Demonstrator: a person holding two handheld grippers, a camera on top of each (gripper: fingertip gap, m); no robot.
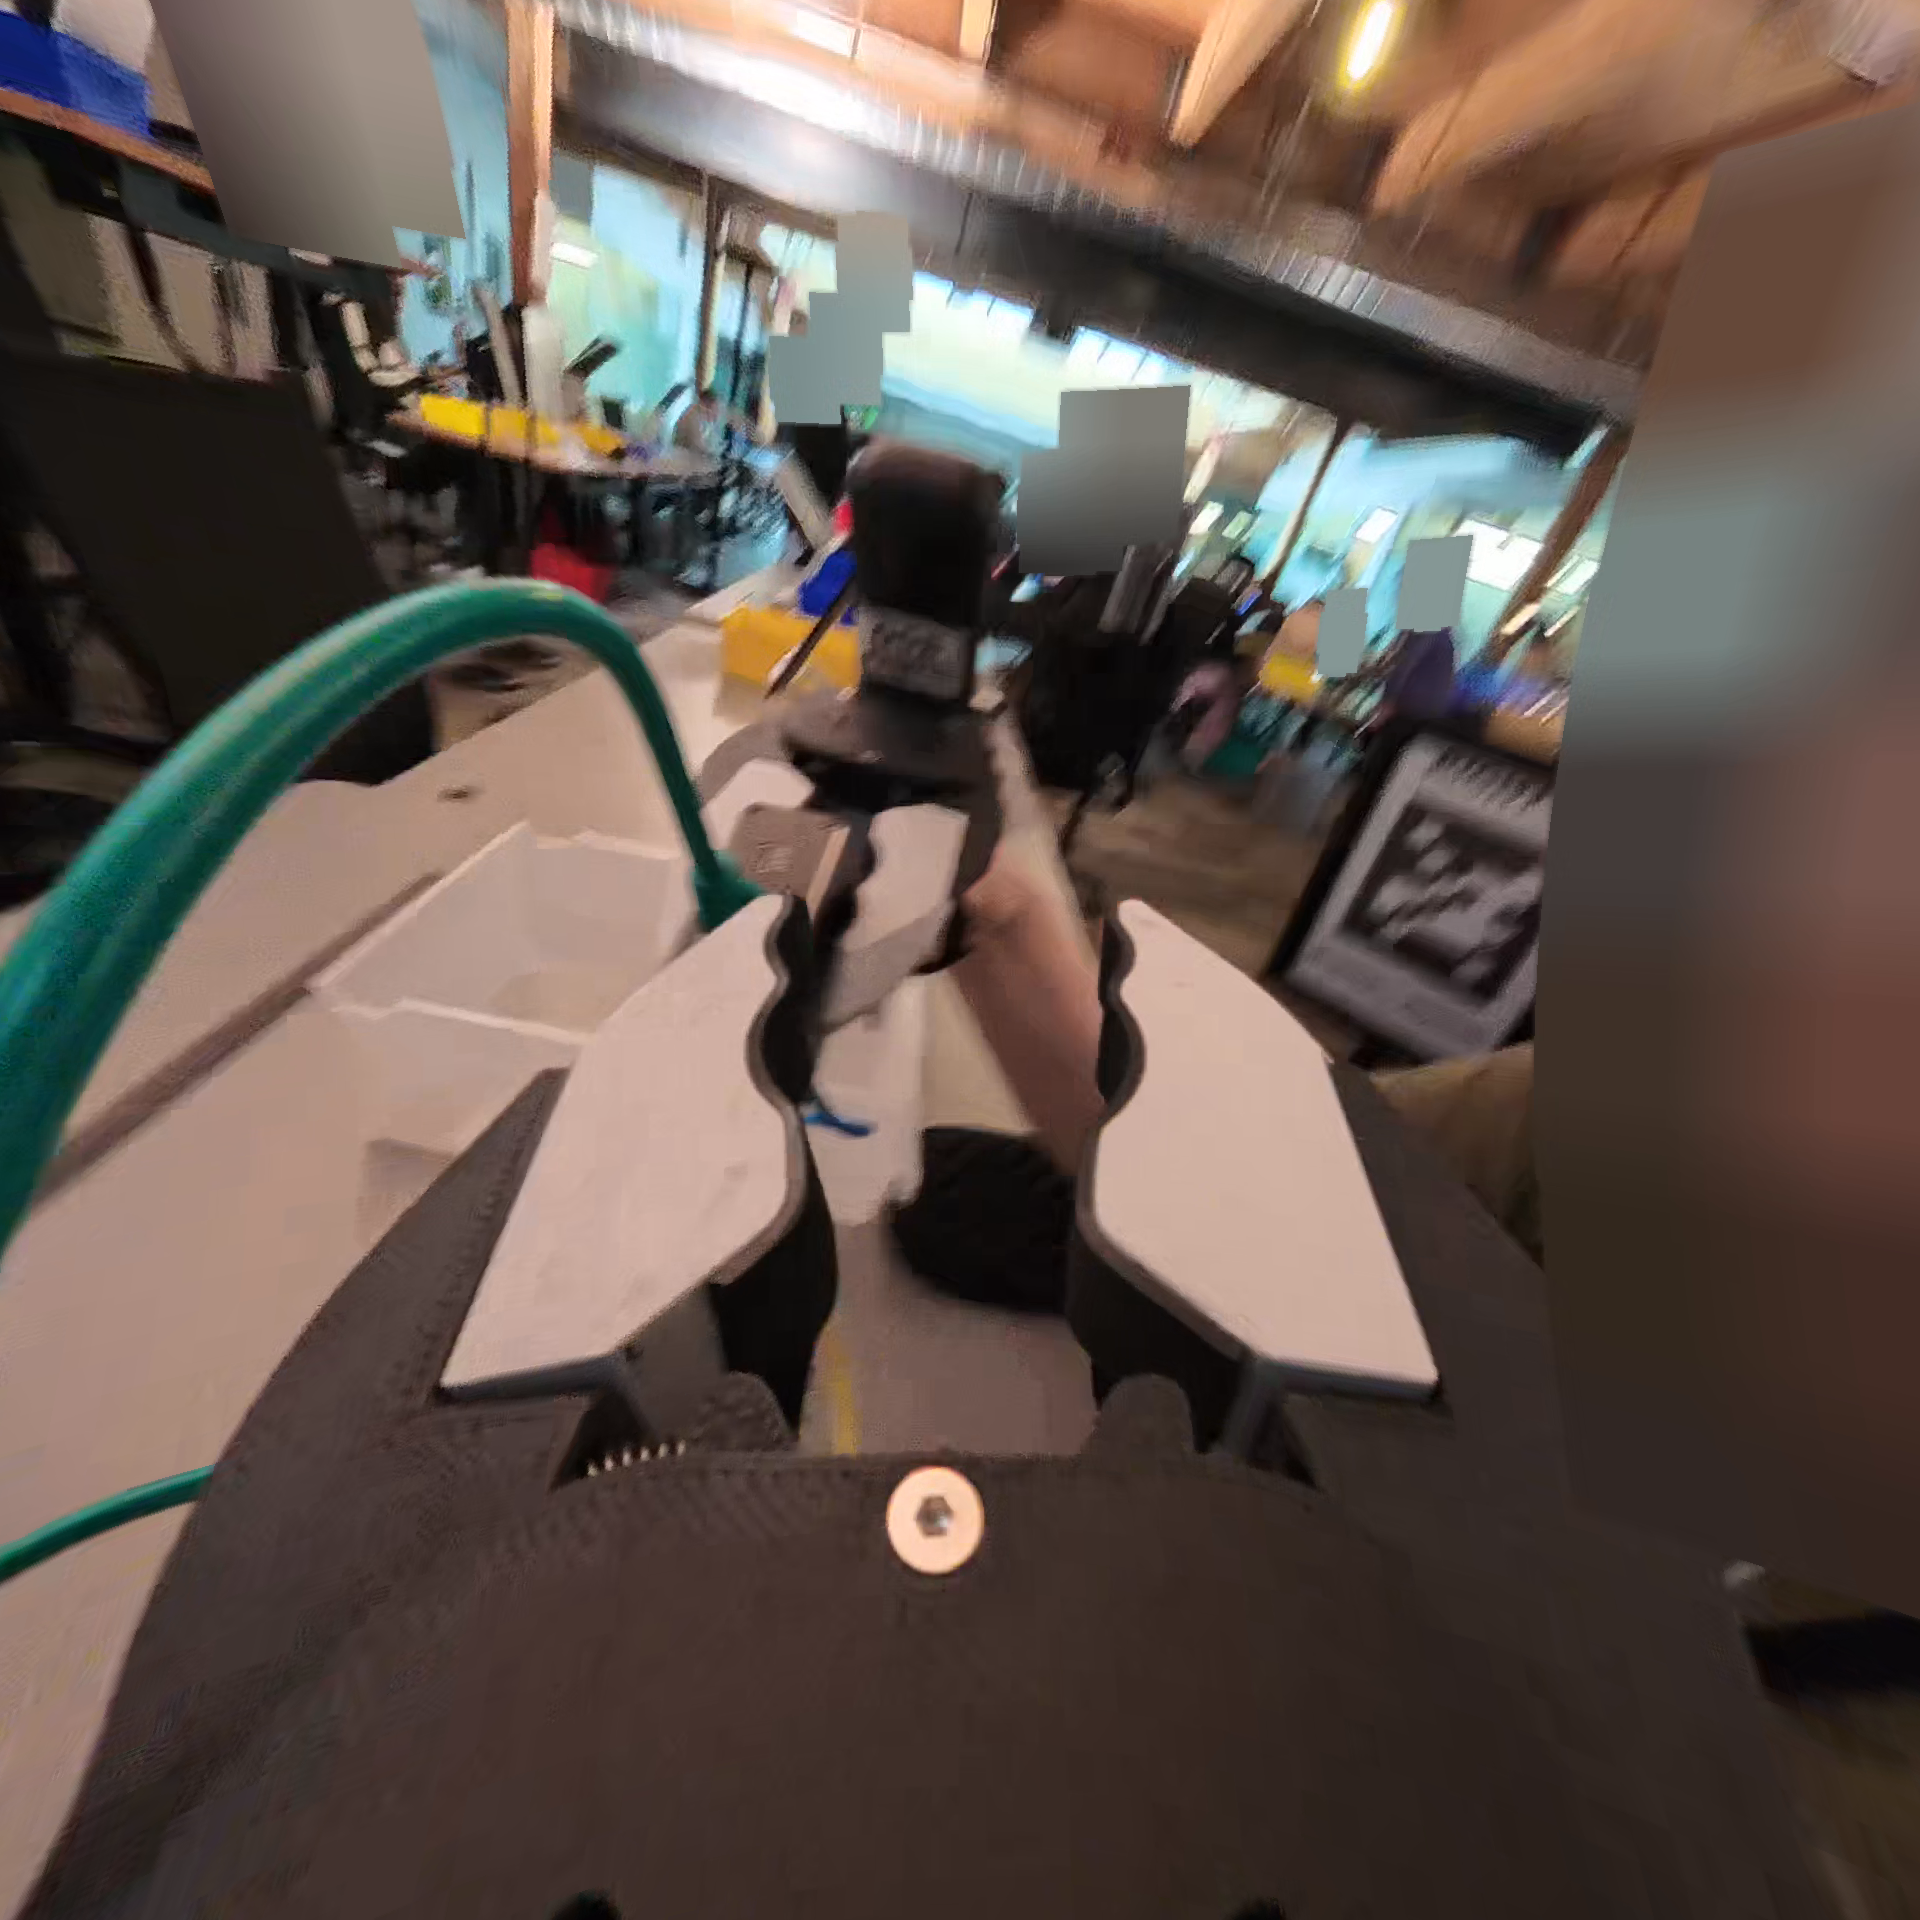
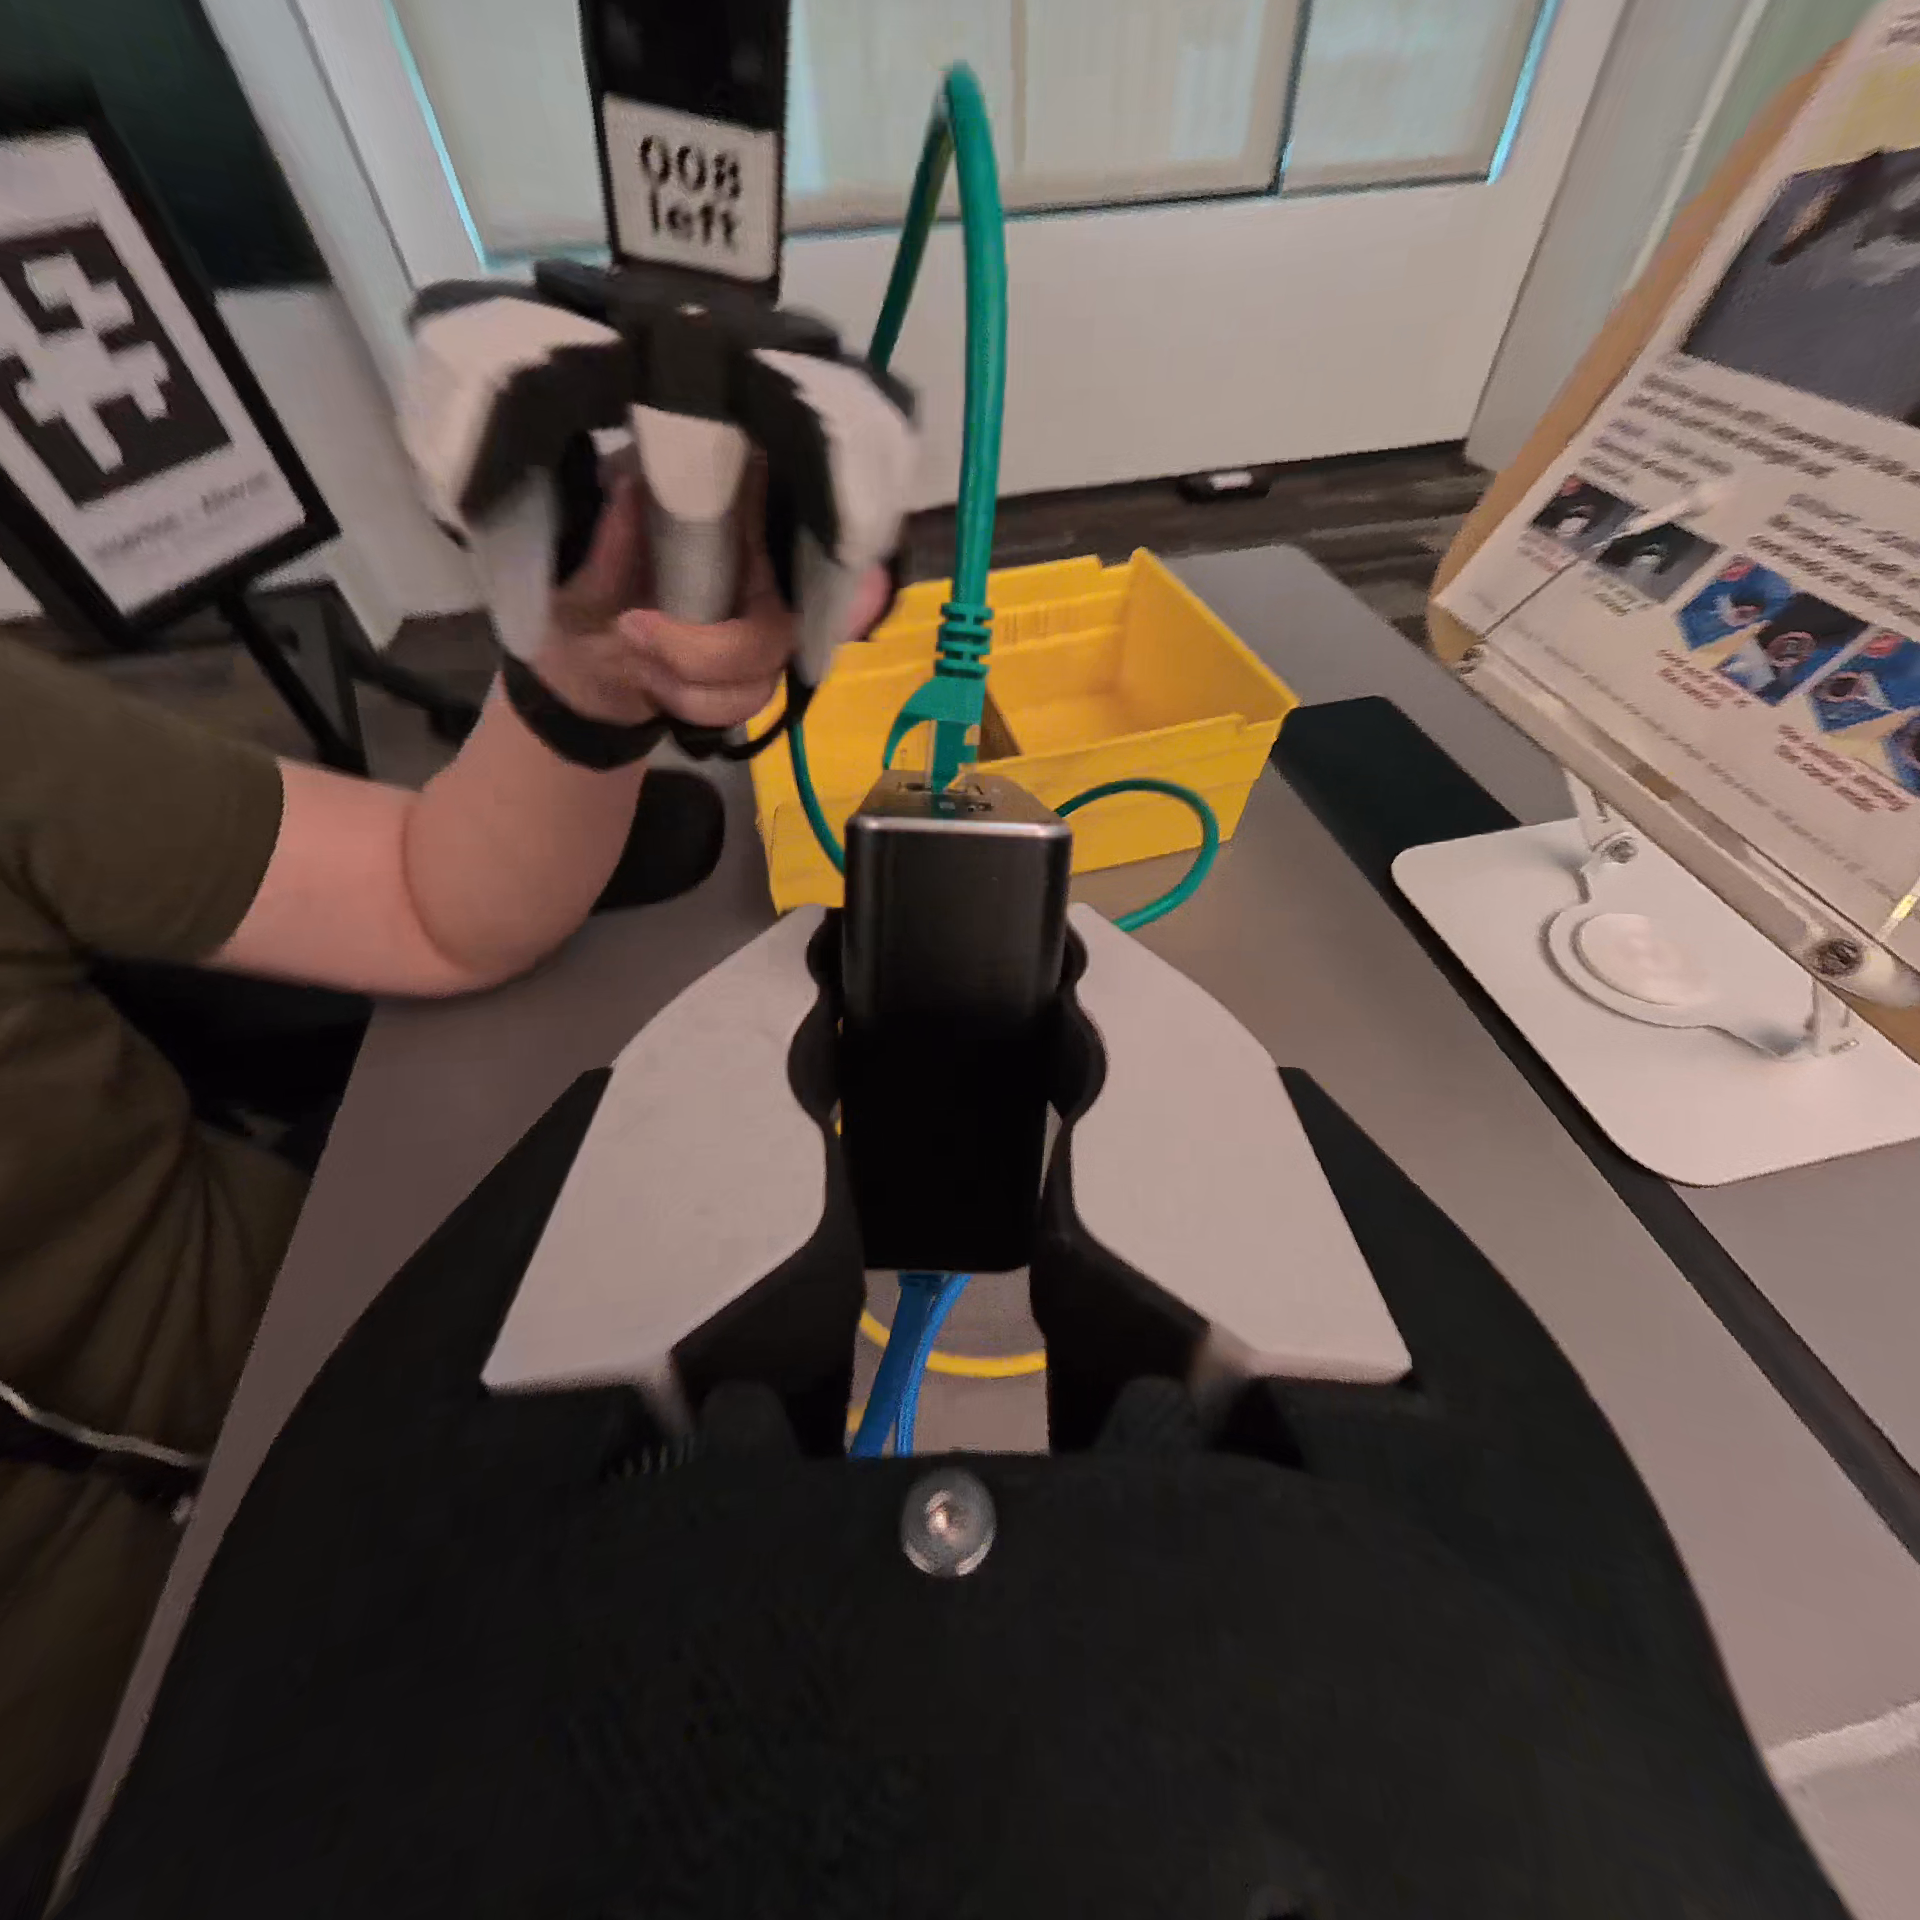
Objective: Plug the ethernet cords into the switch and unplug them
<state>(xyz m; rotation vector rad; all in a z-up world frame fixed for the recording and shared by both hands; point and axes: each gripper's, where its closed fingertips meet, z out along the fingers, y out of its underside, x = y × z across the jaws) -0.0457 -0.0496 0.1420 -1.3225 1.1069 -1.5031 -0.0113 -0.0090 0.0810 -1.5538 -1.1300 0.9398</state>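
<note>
My right gripper (image 2: 951, 935) is shut on a black switch (image 2: 951, 1039) and holds it upright above the grey table (image 2: 1299, 1039). A green ethernet cord (image 2: 977, 416) arches down and its plug (image 2: 951, 717) sits in the switch's far end. A blue cord (image 2: 904, 1351) and a yellow cord (image 2: 966, 1363) hang below the switch. My left gripper (image 1: 951, 925) is open and empty, a little left of the green cord; it also shows in the right wrist view (image 2: 675, 468). The green cord (image 1: 260, 748) curves past its left finger.
A yellow bin (image 2: 1143, 686) stands just behind the switch. An illustrated sheet in a clear stand (image 2: 1714, 520) is at the right. A framed black-and-white marker board (image 2: 114, 395) stands at the left. The person's forearm (image 2: 416, 862) rests at the table's left edge. There is about 9 cm between the tips of the two grippers.
</note>
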